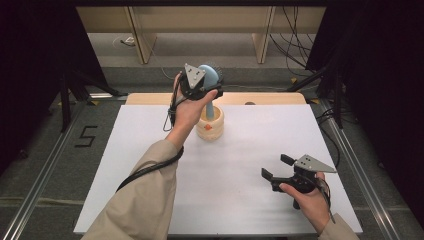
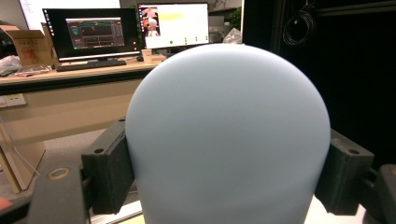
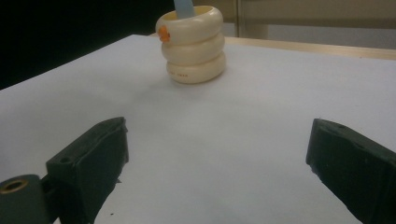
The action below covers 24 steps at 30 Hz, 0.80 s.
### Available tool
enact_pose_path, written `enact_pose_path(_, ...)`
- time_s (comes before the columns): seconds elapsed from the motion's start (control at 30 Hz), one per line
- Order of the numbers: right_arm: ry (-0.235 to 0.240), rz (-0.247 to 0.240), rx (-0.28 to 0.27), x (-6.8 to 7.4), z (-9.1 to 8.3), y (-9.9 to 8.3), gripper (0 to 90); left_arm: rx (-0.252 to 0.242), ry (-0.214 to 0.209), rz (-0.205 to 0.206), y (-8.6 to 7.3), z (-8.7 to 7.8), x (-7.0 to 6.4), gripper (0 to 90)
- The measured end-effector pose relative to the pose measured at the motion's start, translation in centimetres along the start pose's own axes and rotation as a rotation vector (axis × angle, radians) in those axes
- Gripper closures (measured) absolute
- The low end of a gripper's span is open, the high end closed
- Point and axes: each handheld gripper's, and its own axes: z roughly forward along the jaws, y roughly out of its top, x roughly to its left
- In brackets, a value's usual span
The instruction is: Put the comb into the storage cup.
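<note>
while the high view showed my left claw (image 1: 206,82) up at the far side of the table (image 1: 150,150), its own view showed what the height hid: both jaws were clamped on the round blue head of the brush (image 2: 229,135). the brush handle stood upright in the cream holder (image 1: 210,125), which sat near the table's far edge. in the right claw's view the holder (image 3: 194,44) was three stacked rings with an orange spot. my right claw (image 1: 277,167) was apart, holding nothing, low over the near right of the table.
</note>
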Motion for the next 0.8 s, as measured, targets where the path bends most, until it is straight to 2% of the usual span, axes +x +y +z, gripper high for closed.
enact_pose_path(0.8, 0.004, 0.0, 0.002, 0.01, 0.04, -0.03, 6.6, 0.014, -0.004, 0.0, -0.97, 0.66, 0.11, 19.9)
